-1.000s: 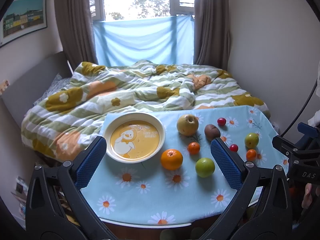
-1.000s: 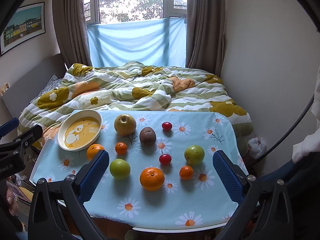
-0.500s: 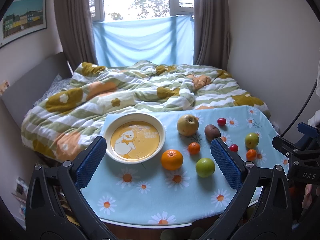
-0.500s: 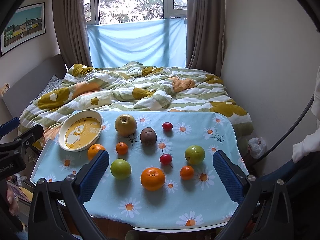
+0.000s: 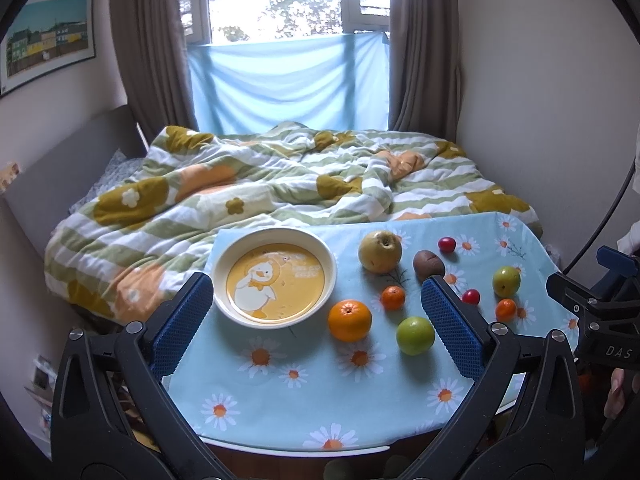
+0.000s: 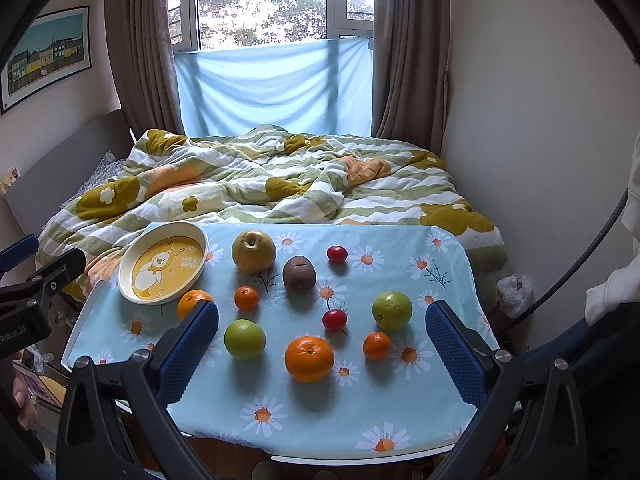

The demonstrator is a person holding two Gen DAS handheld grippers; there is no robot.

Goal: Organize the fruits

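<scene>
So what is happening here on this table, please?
A person holds a claw in each hand above a small table with a blue daisy tablecloth. The left claw and the right claw are both open and hold nothing. The round cream plate with a yellow duck picture is empty. All the fruit lies loose on the cloth, such as the yellow-brown pear and the large orange. Sorting has not begun.

Bright window (image 6: 264,0), brown curtains (image 6: 140,48), rumpled bed (image 6: 280,184), framed picture (image 6: 46,54).

Rumpled bed (image 6: 280,184) — brown curtains (image 6: 140,48), framed picture (image 6: 46,54)
</scene>
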